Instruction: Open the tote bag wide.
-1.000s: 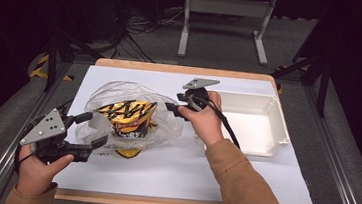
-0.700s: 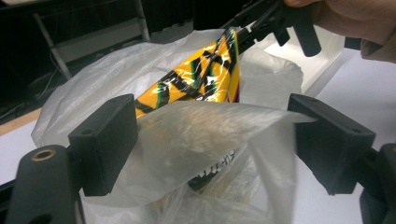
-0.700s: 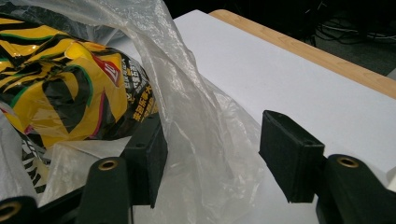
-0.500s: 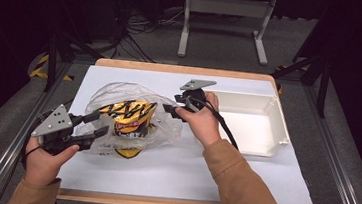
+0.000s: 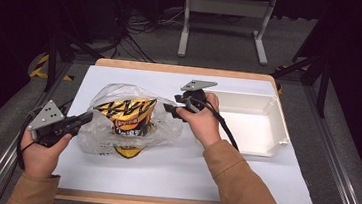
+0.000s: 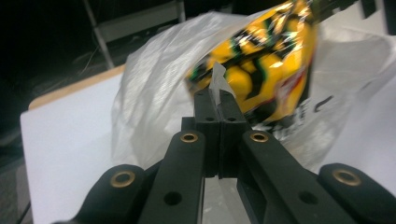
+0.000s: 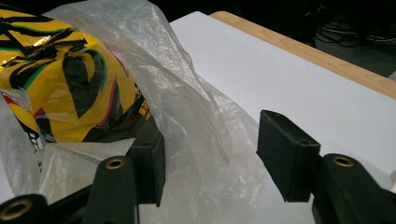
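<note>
- Pinching a fold of the plastic bag (image 6: 154, 88), the left gripper (image 6: 218, 100) has just closed its jaws, near the table's (image 5: 242, 173) left edge.
- Right gripper (image 7: 210, 154): jaws spread around the bag's other side.
- Yellow chip packet (image 5: 127, 117) inside.

chip bag (image 5: 126, 122) lettering blurred behind plastic bag (image 5: 100, 99), bag's lower end cut off

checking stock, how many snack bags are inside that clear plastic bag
1: a yellow snack bag inside the clear plastic bag, left of the white tray. More could hide beneath it.
</note>
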Demonstrator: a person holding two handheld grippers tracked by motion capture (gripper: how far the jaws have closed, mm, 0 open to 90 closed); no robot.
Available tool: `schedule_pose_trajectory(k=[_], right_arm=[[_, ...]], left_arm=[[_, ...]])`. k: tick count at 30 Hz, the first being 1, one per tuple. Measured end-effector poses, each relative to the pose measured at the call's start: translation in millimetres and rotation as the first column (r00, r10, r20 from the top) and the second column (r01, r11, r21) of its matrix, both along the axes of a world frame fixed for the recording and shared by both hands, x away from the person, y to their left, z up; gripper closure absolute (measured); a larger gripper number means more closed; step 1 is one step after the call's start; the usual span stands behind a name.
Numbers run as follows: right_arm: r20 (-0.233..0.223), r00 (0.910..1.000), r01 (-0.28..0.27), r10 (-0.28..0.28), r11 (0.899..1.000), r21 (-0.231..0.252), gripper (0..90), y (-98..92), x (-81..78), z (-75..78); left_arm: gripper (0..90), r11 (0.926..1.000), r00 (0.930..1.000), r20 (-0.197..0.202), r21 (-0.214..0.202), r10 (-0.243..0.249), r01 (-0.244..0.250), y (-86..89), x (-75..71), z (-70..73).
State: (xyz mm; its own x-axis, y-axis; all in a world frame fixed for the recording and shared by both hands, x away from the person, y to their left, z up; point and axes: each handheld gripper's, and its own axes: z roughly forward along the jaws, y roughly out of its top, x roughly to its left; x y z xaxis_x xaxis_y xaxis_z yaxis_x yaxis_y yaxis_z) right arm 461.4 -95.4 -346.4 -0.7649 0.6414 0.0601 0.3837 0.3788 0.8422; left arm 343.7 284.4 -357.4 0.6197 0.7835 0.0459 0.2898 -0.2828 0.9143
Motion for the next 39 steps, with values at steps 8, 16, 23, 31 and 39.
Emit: schedule_pose_trajectory(k=[8, 16, 23, 31, 39], right_arm=[[-0.008, 0.9999, -0.007, 0.007, 1.000, -0.014, 46.7, 4.8, 0.5, -5.3], [-0.015, 0.9998, -0.011, 0.011, 1.000, -0.010, 46.7, 5.8, -0.9, -7.8], [-0.006, 0.9999, -0.014, 0.014, 1.000, 0.014, 45.1, 2.9, -3.2, -5.9], [0.020, 0.9990, -0.041, 0.040, 0.998, 0.054, 41.2, -1.4, -8.2, -0.9], [0.066, 0.9951, -0.081, 0.074, 0.991, 0.107, 36.0, -4.4, -16.3, 6.0]], left_arm=[[89.4, 0.9997, 0.9969, -0.075, 0.007, 0.024, -0.024, 6.7, 13.6, -23.8], [89.5, 0.9993, 0.9896, -0.139, 0.008, 0.038, -0.038, 1.8, 28.7, -50.5], [89.5, 0.9992, 0.9832, -0.180, 0.029, 0.030, -0.026, -5.4, 37.9, -68.4], [89.4, 0.9992, 0.9804, -0.196, 0.040, 0.016, -0.009, -10.4, 44.5, -77.7], [89.3, 1.0000, 0.9786, -0.206, 0.004, 0.006, -0.005, -9.2, 46.7, -83.7]])
